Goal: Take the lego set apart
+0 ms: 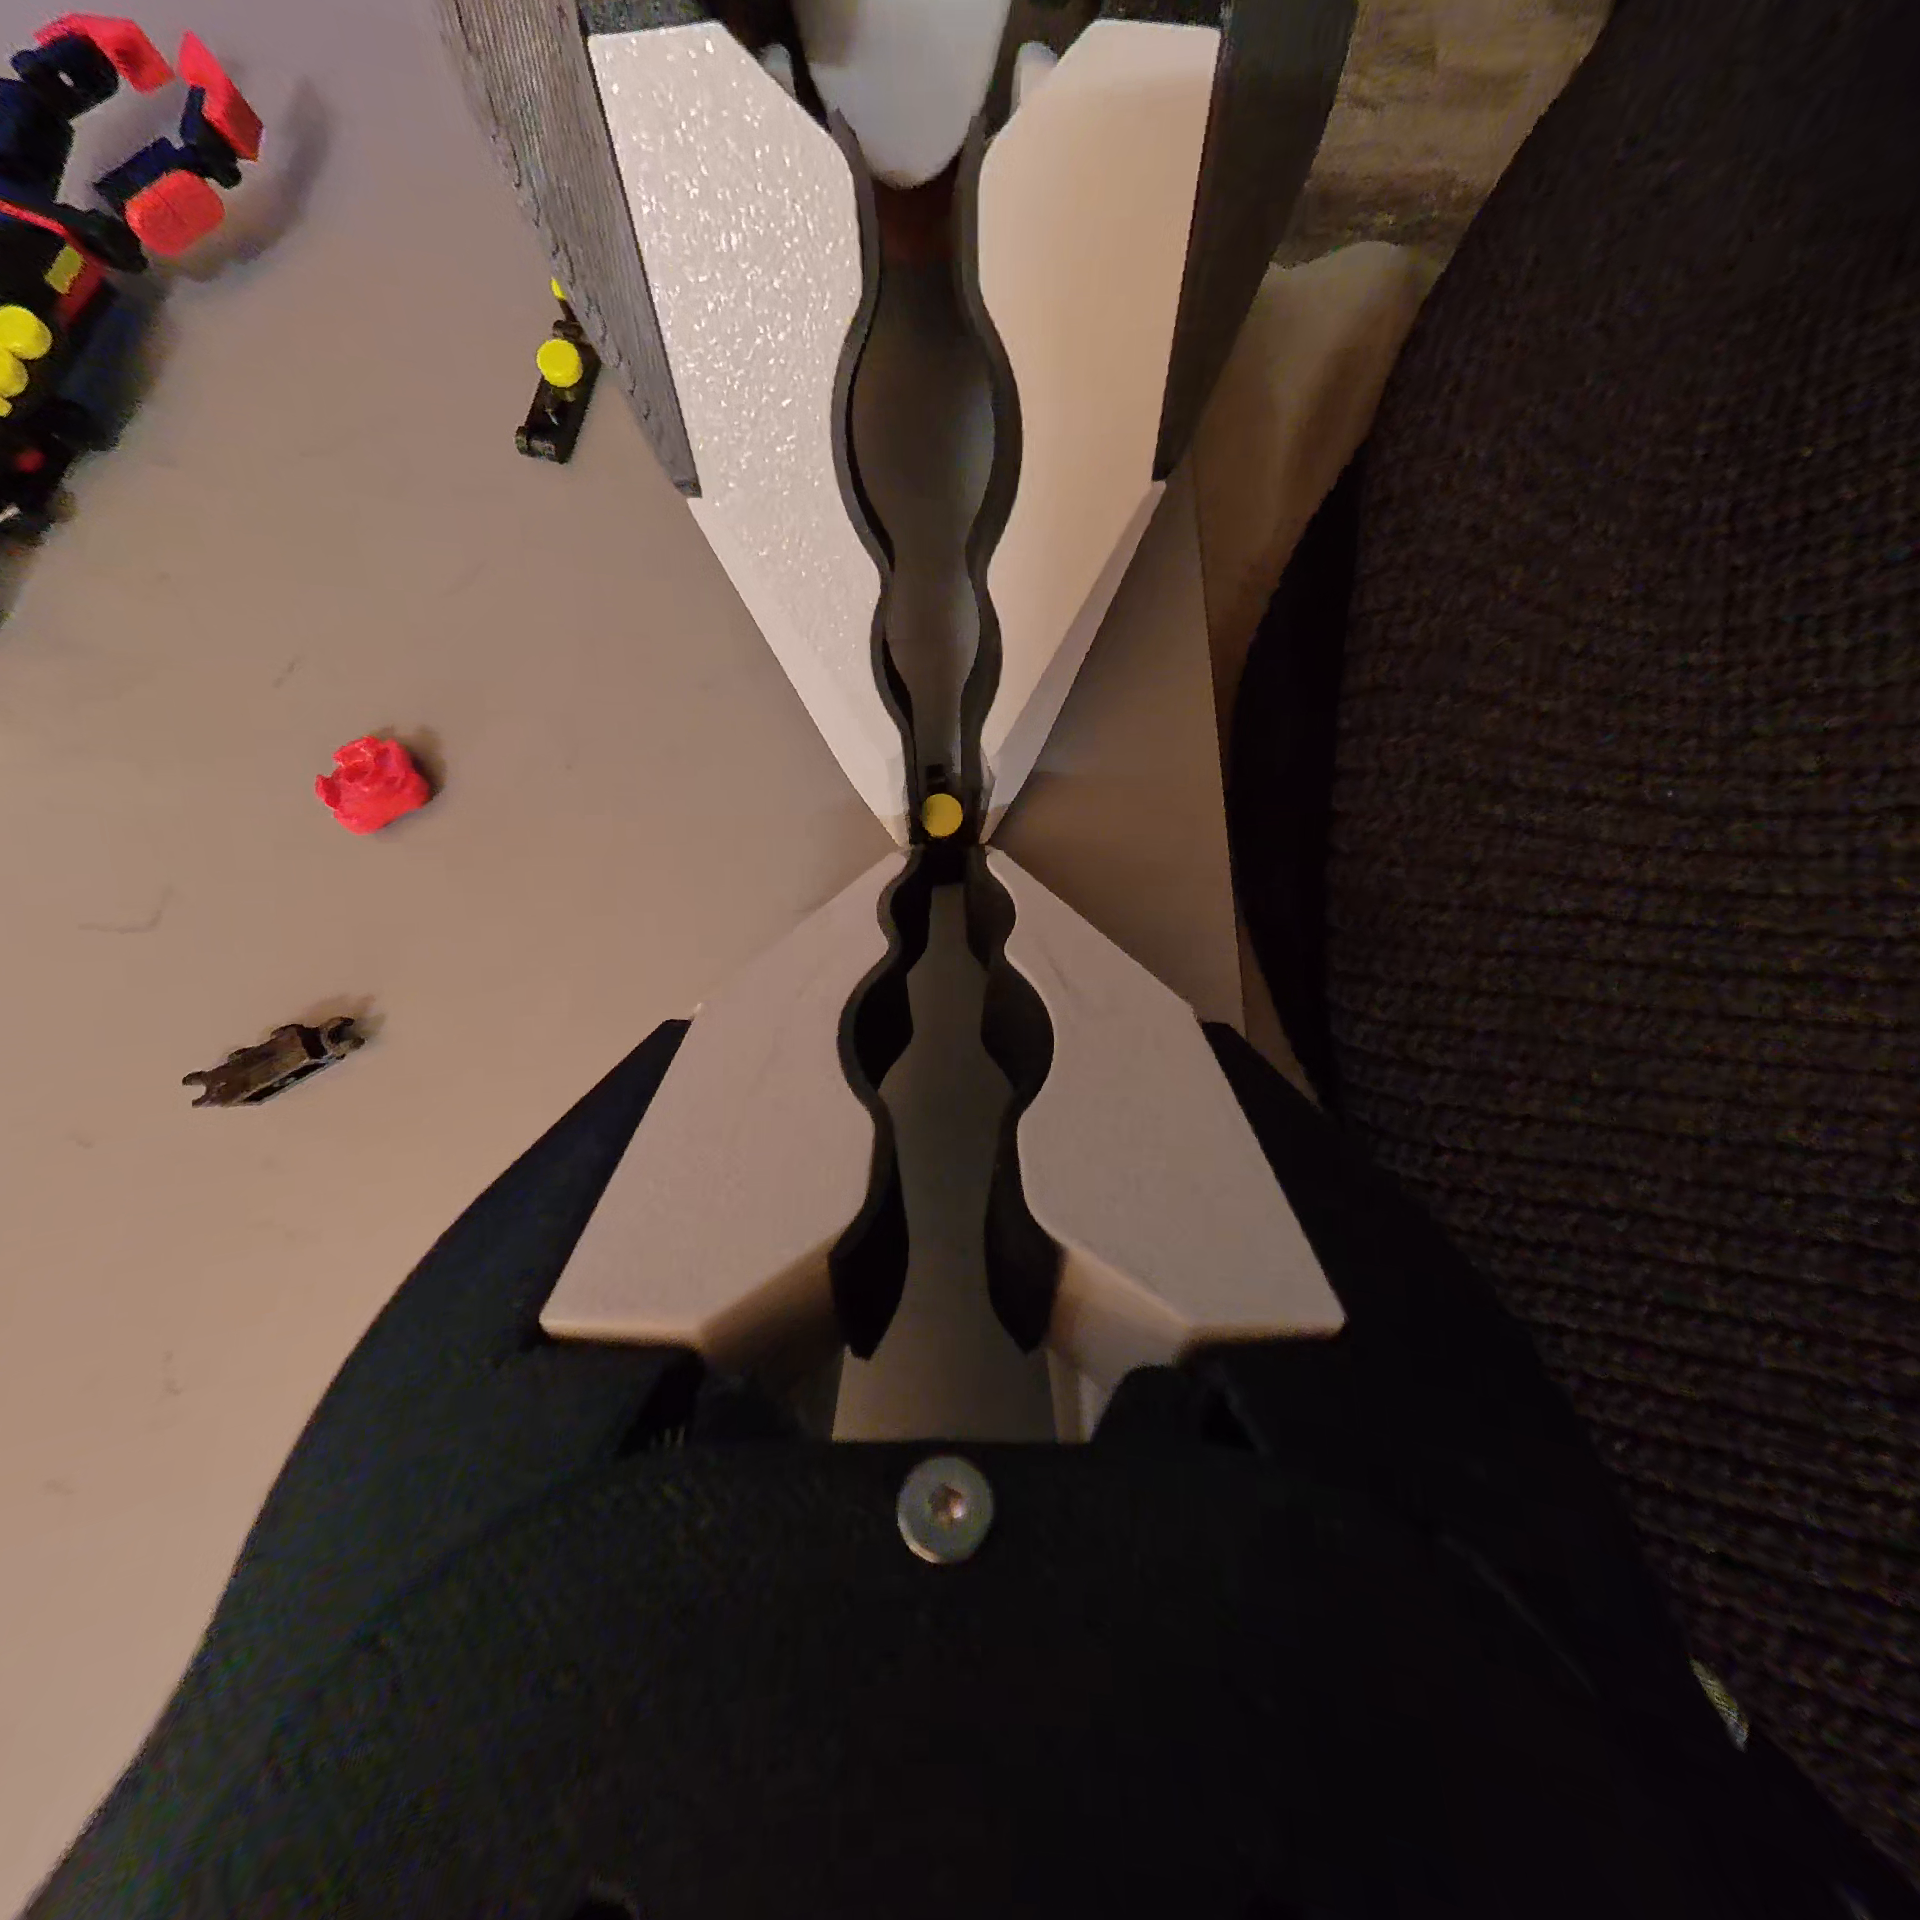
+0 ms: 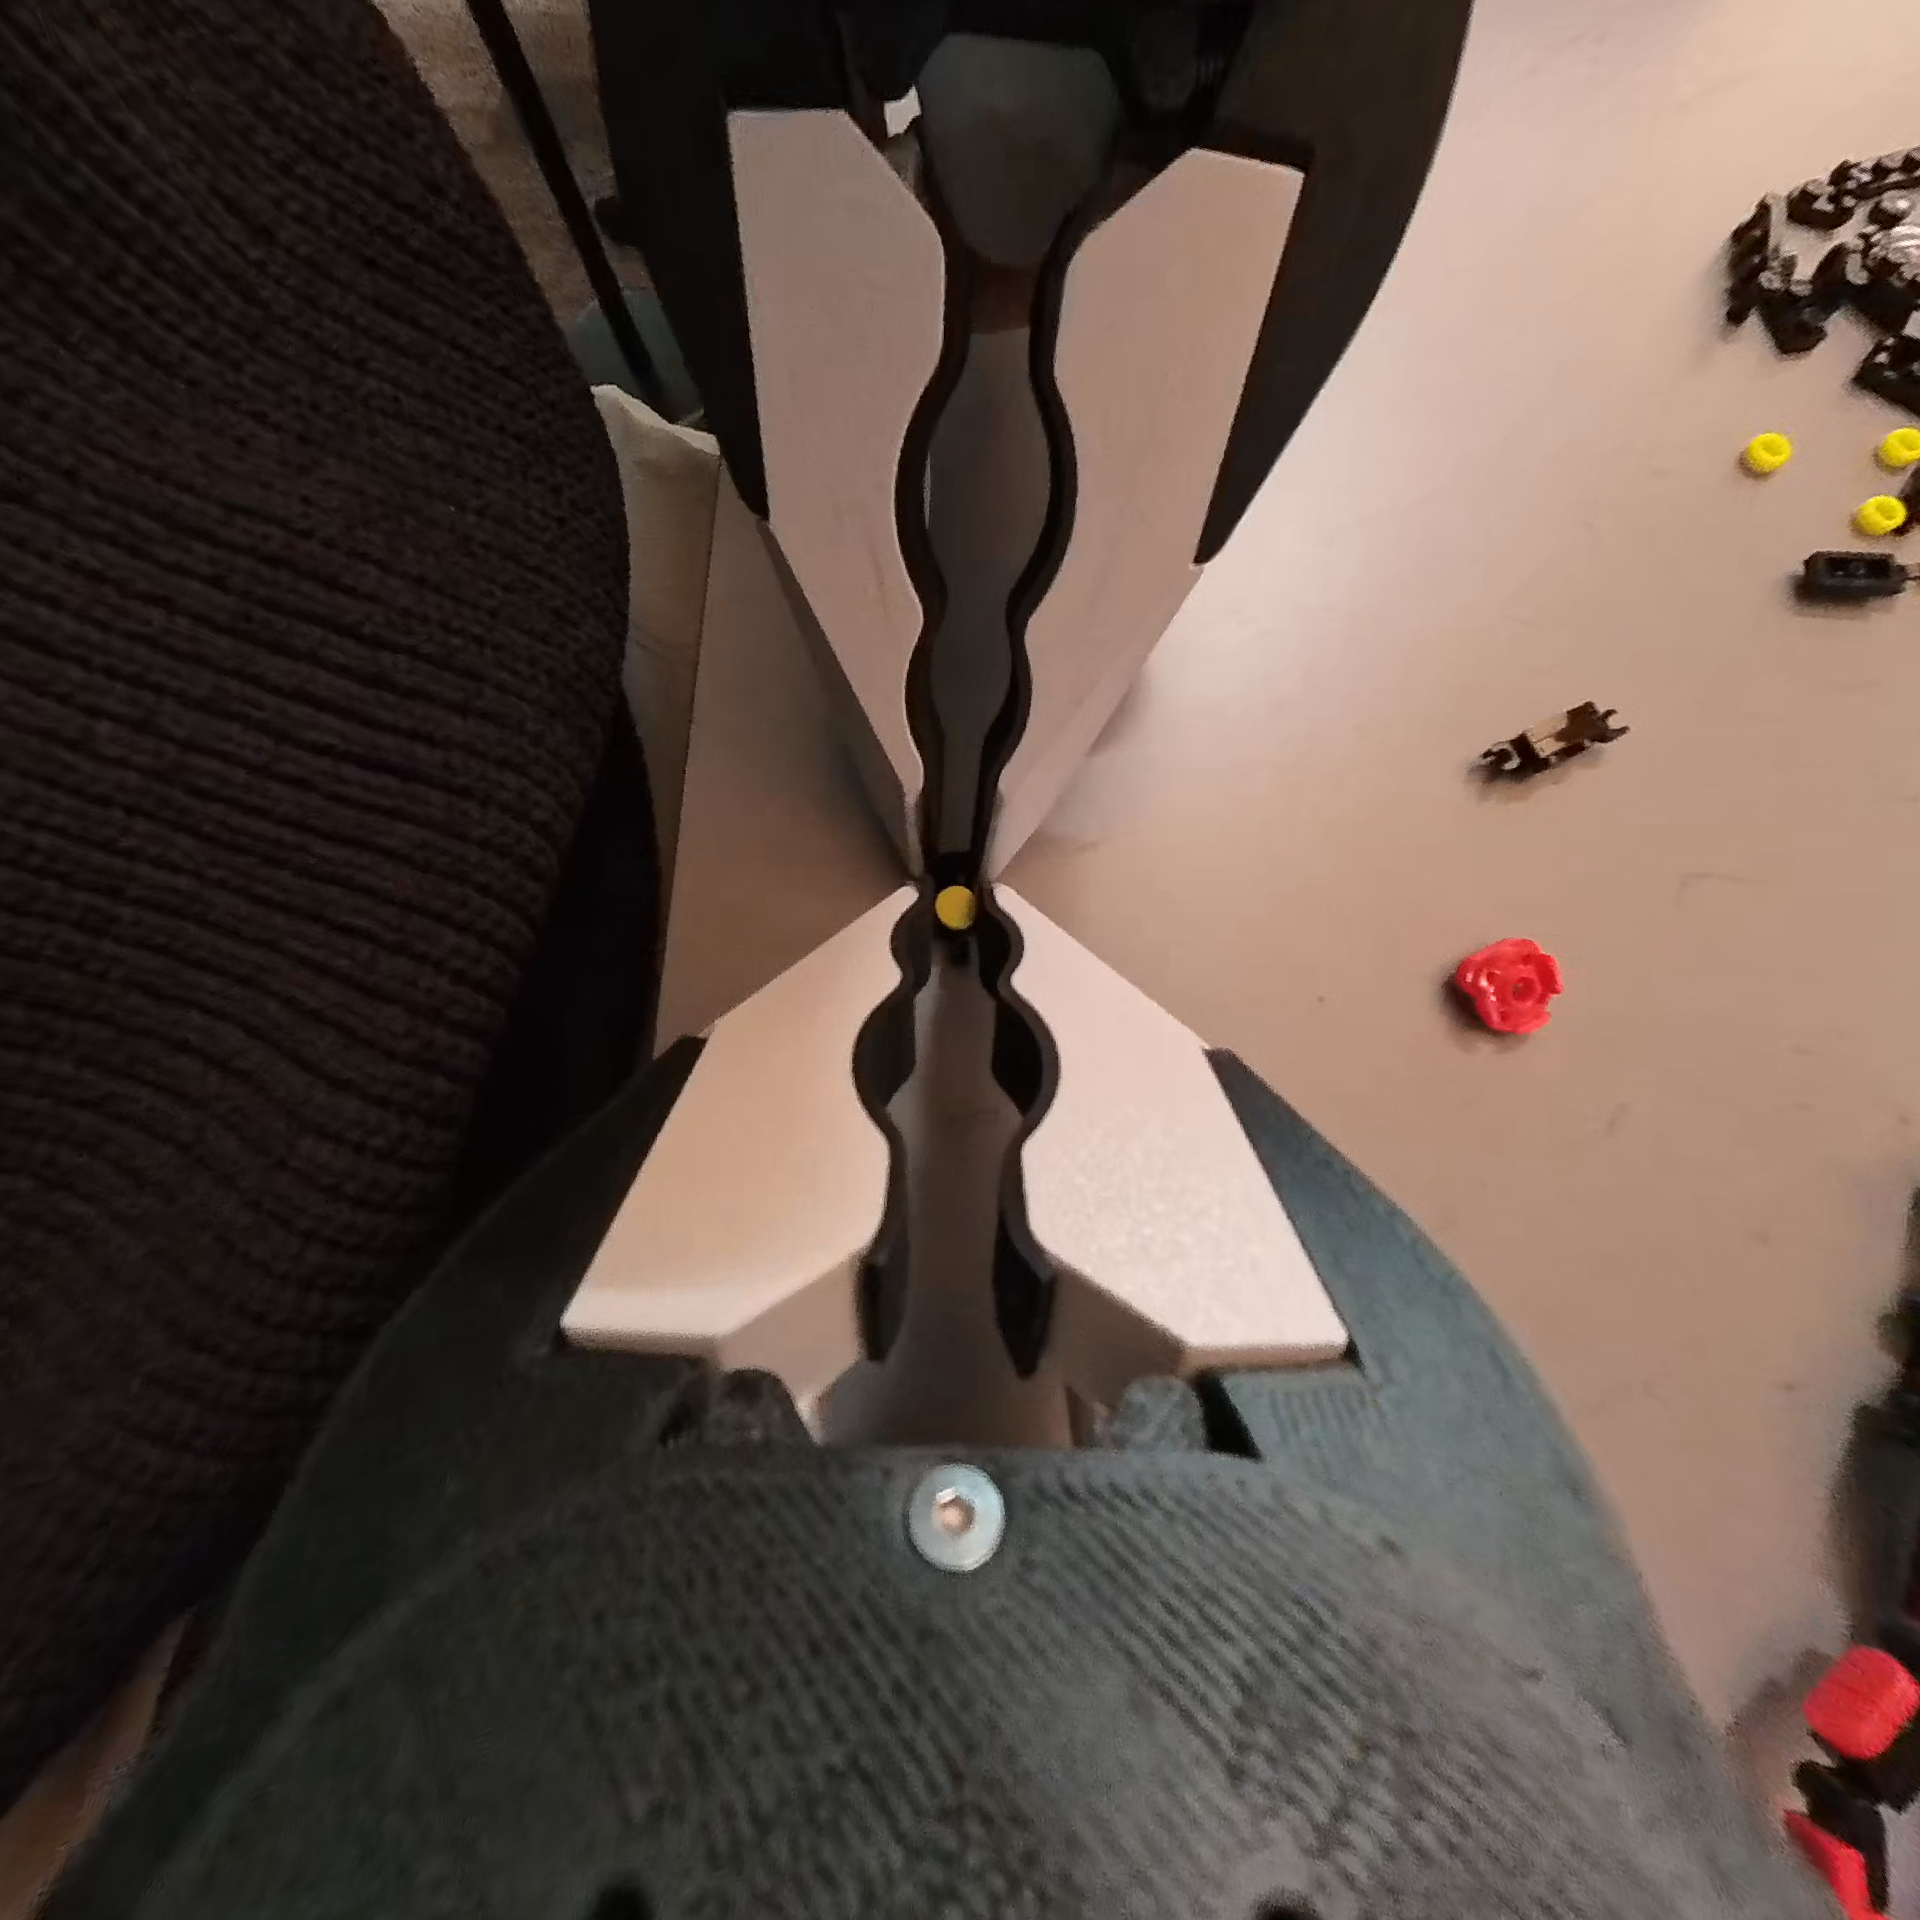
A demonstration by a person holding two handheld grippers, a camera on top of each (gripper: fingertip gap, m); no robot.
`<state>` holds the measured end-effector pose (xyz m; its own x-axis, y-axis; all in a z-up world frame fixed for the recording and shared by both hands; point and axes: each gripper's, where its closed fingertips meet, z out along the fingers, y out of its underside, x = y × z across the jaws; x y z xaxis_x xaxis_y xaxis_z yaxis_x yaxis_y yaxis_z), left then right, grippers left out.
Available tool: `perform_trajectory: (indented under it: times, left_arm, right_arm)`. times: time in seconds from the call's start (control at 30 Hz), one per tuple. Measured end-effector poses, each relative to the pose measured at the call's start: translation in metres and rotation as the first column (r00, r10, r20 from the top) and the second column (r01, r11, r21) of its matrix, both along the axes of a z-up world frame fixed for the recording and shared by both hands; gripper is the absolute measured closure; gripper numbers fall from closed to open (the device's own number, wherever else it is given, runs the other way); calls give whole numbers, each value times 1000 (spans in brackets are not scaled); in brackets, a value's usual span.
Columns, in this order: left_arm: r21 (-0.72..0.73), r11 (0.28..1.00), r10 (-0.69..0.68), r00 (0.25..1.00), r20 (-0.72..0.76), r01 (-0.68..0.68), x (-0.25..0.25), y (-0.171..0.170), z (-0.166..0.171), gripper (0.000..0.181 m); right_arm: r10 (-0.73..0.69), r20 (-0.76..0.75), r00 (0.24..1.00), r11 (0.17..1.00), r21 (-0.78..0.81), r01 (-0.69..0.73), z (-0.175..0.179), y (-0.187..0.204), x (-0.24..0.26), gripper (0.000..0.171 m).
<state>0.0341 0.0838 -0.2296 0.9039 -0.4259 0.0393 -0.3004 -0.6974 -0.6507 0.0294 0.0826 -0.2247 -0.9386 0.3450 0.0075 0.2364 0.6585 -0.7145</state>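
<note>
Left gripper (image 1: 943, 862): tips clamped on small black piece (image 1: 940, 777) with yellow stud (image 1: 942, 814).
Right gripper (image 2: 954, 930): clamped on same piece, tip-to-tip.
Location: above desk (image 1: 520, 935) edge.
Risk: piece may spring away off the desk when pulled.

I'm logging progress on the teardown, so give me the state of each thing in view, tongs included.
left tongs: shut on yellow-studded piece
right tongs: shut on the same piece, tip to tip with the left
yellow-studded piece: pinched between both, off the table
red round piece: loose on the table
small dark piece: loose, lying flat
lego model: partly assembled
yellow studs: loose
</note>
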Motion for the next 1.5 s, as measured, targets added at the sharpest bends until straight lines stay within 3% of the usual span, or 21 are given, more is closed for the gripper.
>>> perform_trajectory:
  times: [0.23, 0.83, 0.93, 1.03, 1.13, 1.23, 1.37, 1.43, 1.5]
  left_arm:
    - [-21, 1000, 3, 999, 44, -2, 3, -2, 0, 173]
    - [7, 1000, 19, 1000, -22, -19, -2, -1, 0, 173]
    - [116, 989, 85, 992, 94, -96, -11, 8, 24, 174]
    - [332, 897, 154, 911, 383, -291, -35, 21, 84, 176]
    - [392, 840, 182, 875, 449, -376, -49, 22, 99, 181]
    - [367, 853, 154, 851, 502, -371, -41, 23, 98, 180]
    - [294, 881, 124, 781, 612, -371, -30, 27, 96, 148]
    - [247, 893, 103, 706, 701, -376, -27, 27, 99, 144]
    - [197, 899, 71, 574, 816, -392, -28, 26, 110, 145]
  right_arm:
    - [-31, 13, 999, 999, -43, 32, 3, -2, 3, 165]
    - [-134, 103, 986, 977, -153, 148, 10, -3, -5, 167]
    - [-175, 119, 977, 932, -299, 204, 33, 3, -15, 166]
    - [-244, 150, 958, 781, -555, 286, 89, 21, -38, 166]
    - [-273, 149, 950, 710, -635, 304, 110, 27, -42, 166]
    - [-295, 145, 944, 699, -641, 317, 108, 29, -41, 166]
    - [-285, 86, 955, 705, -656, 270, 115, 25, -40, 165]
    - [-298, 24, 954, 733, -634, 245, 116, 24, -39, 166]
    - [-298, -50, 953, 766, -609, 208, 118, 22, -36, 165]
